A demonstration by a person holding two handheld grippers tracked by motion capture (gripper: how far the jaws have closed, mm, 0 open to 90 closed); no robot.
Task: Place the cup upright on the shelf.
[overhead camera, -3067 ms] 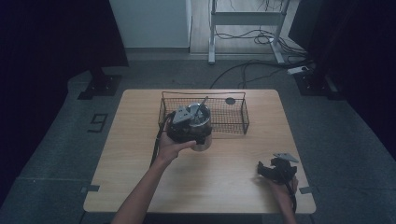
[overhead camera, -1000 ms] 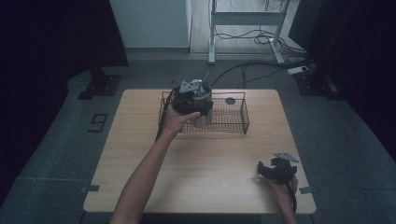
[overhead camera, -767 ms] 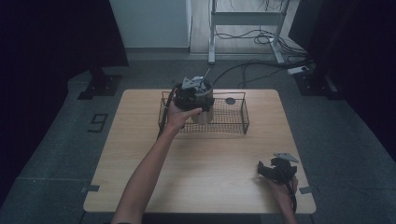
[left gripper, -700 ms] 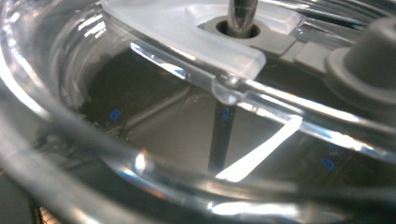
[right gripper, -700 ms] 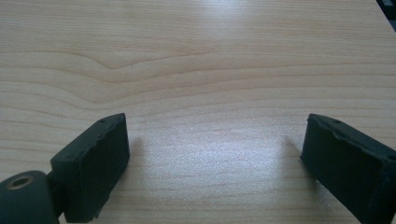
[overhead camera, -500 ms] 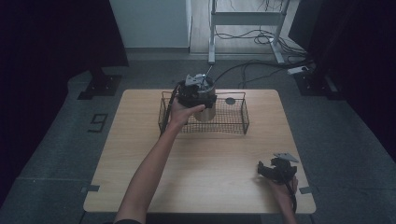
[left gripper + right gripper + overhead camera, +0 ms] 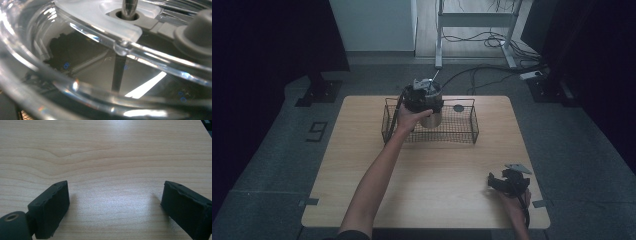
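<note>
High view shows the left gripper (image 7: 422, 97) carrying a clear jar (image 7: 432, 117) over the left half of the wire basket (image 7: 462, 135), partly inside its walls; I cannot tell whether the base rests on the mesh yet. The main risk, as I judge it, is that the jar's bottom catches the basket's rim or wires and tips, since it hangs from a grip at its top. Smooth plastic could also slip out if the hold loosens early. Left gripper view looks straight at the jar's transparent curved wall, a frosted lid plate and a metal stem rising through a grey collar; the jaws are hidden, so their grip is inferred. Well clear of the basket, the right gripper (image 7: 113, 207) rests near the table (image 7: 437, 200) edge, jaws spread wide on nothing.
</note>
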